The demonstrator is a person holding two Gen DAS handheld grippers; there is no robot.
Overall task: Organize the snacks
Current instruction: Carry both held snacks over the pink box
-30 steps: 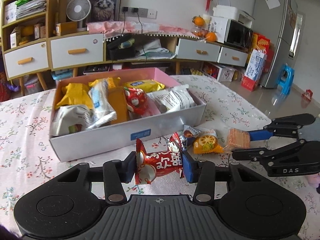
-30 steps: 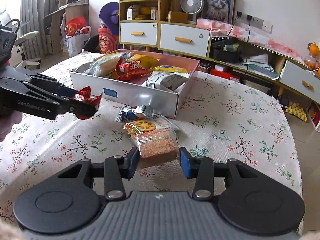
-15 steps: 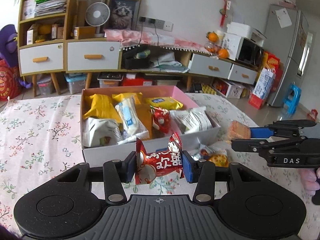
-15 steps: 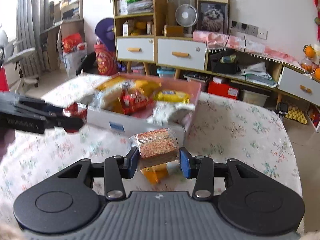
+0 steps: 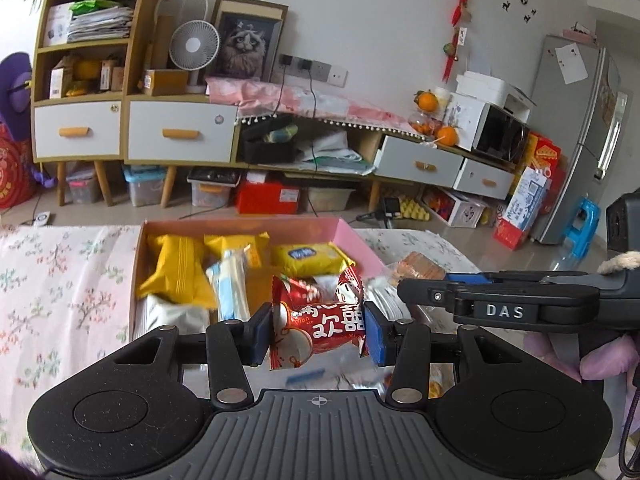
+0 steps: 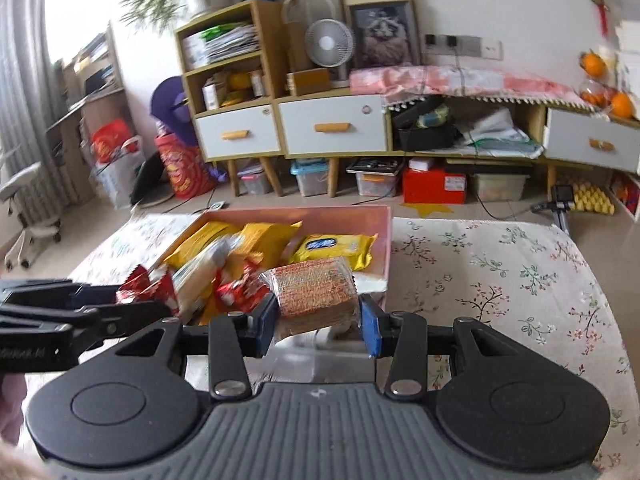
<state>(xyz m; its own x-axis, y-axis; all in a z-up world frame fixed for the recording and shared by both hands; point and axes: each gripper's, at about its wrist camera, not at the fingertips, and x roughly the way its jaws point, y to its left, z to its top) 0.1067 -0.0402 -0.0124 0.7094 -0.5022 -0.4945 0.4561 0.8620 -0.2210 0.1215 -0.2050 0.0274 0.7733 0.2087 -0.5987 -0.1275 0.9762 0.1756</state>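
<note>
Left gripper (image 5: 318, 334) is pinching a red snack packet (image 5: 320, 320) across its middle, both pads pressing the wrapper, packet hanging over the near wall of the box (image 5: 360, 240). Right gripper (image 6: 318, 320) is clamping a wrapped cracker block (image 6: 314, 290) the same way, hovering at the box's near right corner. In the left wrist view the right gripper is sitting just beside the left one, so the two tools are crowding each other over one spot.

Box is already holding yellow packs (image 5: 174, 272), a blue-labelled yellow pack (image 6: 332, 246) and a long pale packet (image 5: 232, 288), resting on the floral tablecloth (image 6: 500, 280).

Risks, as a guess: the two grippers are knocking together if both drop in at once; the red packet, held by thin crinkly film, is slipping or twisting out; the cracker block is catching the box wall and landing outside; the pile inside is leaving little flat room.

Hard to tell: the box's near wall and whatever lies on the table under the grippers are hidden or motion-blurred. Box contents are smeared in the right view.
</note>
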